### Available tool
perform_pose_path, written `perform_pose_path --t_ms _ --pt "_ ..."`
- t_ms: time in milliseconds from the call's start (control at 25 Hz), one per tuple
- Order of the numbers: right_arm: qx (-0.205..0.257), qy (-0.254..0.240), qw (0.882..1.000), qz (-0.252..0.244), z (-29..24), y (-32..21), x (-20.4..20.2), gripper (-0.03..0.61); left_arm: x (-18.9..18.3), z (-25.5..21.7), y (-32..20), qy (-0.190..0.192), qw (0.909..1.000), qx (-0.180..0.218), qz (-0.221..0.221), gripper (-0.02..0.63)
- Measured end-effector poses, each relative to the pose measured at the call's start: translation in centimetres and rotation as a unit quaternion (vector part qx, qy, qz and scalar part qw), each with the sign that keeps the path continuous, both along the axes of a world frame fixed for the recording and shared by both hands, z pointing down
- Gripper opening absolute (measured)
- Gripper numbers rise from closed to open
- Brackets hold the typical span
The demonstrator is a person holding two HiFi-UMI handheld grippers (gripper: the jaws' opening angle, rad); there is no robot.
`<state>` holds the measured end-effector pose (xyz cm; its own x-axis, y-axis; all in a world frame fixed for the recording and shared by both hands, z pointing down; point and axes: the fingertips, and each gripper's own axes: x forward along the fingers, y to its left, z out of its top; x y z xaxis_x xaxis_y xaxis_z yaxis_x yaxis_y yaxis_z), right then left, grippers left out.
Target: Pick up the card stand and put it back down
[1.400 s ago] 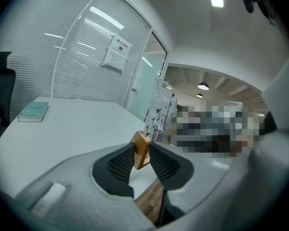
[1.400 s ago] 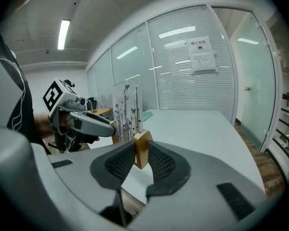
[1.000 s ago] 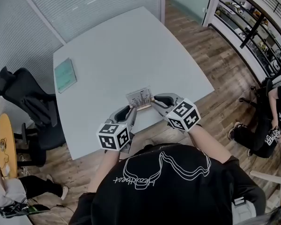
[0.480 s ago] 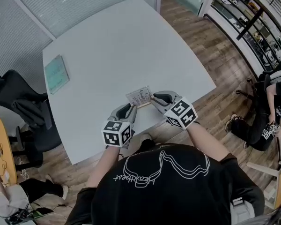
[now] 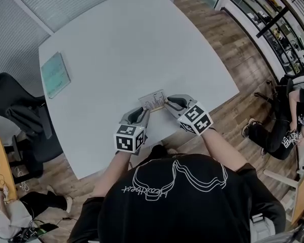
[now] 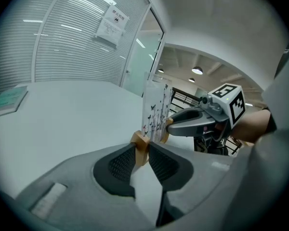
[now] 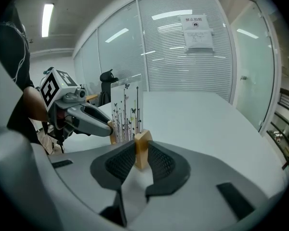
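Card stand (image 5: pixel 153 101) upright, low at near edge of table (image 5: pixel 116 39); contact with tabletop unclear. Left gripper (image 5: pixel 143 113): jaws just been closing, clamped on left end of stand's wooden base. Right gripper (image 5: pixel 168 104): jaws clamped on right end. 2 grippers face each other. Green book (image 5: pixel 54 75) well apart, far left corner.

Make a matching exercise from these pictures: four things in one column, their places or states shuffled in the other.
1. card stand
2. right gripper
3. green pad
4. black chair

a. lying flat near the table's edge
b. beside the table, not on it
c. clamped on one wooden end of the stand
d. gripped at both ends, card upright

Pairs: 1-d, 2-c, 3-a, 4-b
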<state>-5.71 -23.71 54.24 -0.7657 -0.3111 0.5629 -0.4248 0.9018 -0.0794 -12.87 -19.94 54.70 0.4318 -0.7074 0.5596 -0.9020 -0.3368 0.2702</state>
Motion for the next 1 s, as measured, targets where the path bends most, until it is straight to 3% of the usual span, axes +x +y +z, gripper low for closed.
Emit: perform_pose_path --t_ms 360,1000 --pt "-0.012 0.02 0.999 0.03 3.1 -1.0 -0.6 0.083 -0.5 2.4 -0.7 0.0 0.9997 -0.013 0.021 0.094" --pt "-0.006 0.022 0.999 0.025 4.4 -0.6 -0.4 0.084 0.1 3.8 0.0 -0.007 0.9992 -0.02 0.033 0.094"
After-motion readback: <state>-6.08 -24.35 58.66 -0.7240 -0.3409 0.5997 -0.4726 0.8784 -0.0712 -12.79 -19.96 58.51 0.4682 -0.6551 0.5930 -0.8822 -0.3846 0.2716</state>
